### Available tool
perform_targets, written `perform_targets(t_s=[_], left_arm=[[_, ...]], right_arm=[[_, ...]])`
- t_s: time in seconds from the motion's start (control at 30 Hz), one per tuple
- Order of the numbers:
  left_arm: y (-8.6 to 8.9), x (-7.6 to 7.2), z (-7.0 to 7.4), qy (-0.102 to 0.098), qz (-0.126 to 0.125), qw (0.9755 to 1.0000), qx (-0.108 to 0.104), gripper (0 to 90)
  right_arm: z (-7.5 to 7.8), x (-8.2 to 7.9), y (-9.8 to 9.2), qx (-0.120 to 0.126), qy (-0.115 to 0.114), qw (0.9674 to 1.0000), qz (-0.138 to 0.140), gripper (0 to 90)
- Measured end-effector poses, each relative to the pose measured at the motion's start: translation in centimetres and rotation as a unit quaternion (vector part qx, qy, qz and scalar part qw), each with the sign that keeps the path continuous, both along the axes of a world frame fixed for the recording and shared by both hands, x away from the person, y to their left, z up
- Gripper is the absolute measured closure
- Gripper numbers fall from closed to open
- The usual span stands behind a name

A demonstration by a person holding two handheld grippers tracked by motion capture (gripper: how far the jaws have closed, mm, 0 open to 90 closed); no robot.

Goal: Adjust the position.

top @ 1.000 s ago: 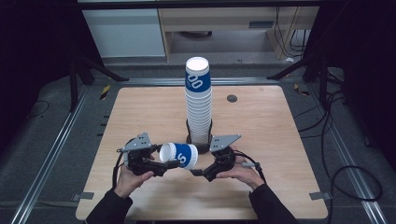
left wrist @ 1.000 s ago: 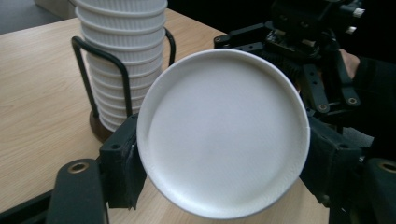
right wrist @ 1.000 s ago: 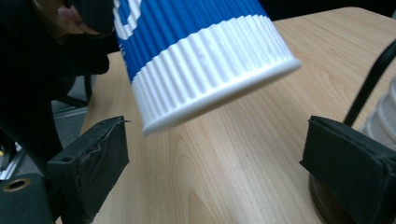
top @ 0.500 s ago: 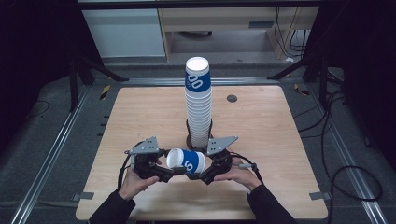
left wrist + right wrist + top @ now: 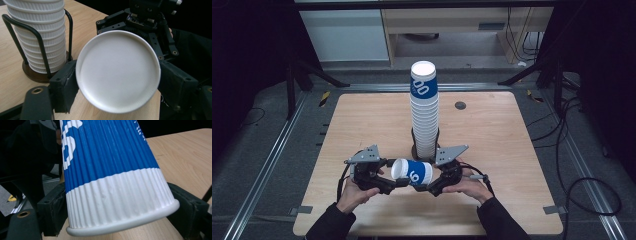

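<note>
Cup (image 5: 412, 172) is lying on its side low in the middle of the high view, hanging between the two grippers just above the wooden table (image 5: 512, 150). It's blue ribbed paper with a white band at each end and some white print on the blue part.

Left gripper (image 5: 388, 182) comes in from the lower left, with the person's left hand (image 5: 352, 195) wrapped around its body. In the left gripper view the cup's flat white end (image 5: 117, 71) faces the camera dead on, with a black pad hugging it on either side, so those jaws look clamped on the cup.

Right gripper (image 5: 432, 187) comes in from the lower right, held by the right hand (image 5: 469, 186). Its jaws have just been closing, and the cup sits between them. In the right gripper view the white rolled rim (image 5: 125, 220) fills the bottom of the frame, and the black pads sit tight against the cup's ribbed wall on both sides, so I'd call that a grip too.

Right behind the cup, near the centre of the high view, there's a tall stack of cups (image 5: 424, 112) standing upright in a black wire holder (image 5: 417, 150) on a round dark base. Top cup of the stack shows the same blue band. A small dark round spot (image 5: 460, 105) sits on the table to the upper right of the stack.
</note>
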State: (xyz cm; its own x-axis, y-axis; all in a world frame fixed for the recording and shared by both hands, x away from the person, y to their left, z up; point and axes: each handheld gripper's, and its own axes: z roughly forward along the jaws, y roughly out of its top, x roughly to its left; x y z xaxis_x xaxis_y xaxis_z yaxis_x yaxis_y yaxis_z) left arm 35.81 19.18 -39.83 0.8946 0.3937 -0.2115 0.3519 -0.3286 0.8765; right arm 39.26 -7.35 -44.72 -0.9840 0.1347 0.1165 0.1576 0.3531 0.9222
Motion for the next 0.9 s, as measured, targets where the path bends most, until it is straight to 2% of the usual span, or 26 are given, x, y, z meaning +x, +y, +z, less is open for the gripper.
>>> perform_targets(t_s=[0.13, 0.3, 0.4, 0.5, 0.6, 0.73, 0.9], left_arm=[[0.7, 0.0, 0.4, -0.009, 0.008, 0.9999, 0.011, 19.1], [1.1, 0.4, 0.0, -0.003, -0.001, 0.9985, 0.054, 17.0], [0.4, 0.5, -0.8, 0.003, -0.011, 0.9963, 0.085, 16.8], [-0.2, 0.6, -1.5, 0.007, -0.022, 0.9939, 0.108, 16.8], [-0.8, 0.6, -2.1, 0.010, -0.036, 0.9914, 0.125, 16.9], [-1.3, 0.5, -2.5, 0.013, -0.050, 0.9881, 0.145, 17.8], [-1.8, 0.5, -2.9, 0.024, -0.066, 0.9854, 0.155, 21.2]], right_arm=[[0.4, 0.0, -0.5, -0.012, -0.015, 0.9998, -0.010, 14.8], [0.6, 0.0, -1.0, -0.041, -0.039, 0.9982, -0.019, 14.6], [0.4, -0.1, -0.9, -0.069, -0.049, 0.9963, -0.018, 14.5], [0.0, -0.2, -0.6, -0.091, -0.053, 0.9943, -0.014, 14.4], [-0.5, -0.4, 0.0, -0.120, -0.061, 0.9909, -0.003, 14.4], [-0.9, -0.6, 0.6, -0.137, -0.065, 0.9883, 0.011, 14.4], [-1.1, -1.0, 1.2, -0.147, -0.067, 0.9865, 0.025, 14.4]])
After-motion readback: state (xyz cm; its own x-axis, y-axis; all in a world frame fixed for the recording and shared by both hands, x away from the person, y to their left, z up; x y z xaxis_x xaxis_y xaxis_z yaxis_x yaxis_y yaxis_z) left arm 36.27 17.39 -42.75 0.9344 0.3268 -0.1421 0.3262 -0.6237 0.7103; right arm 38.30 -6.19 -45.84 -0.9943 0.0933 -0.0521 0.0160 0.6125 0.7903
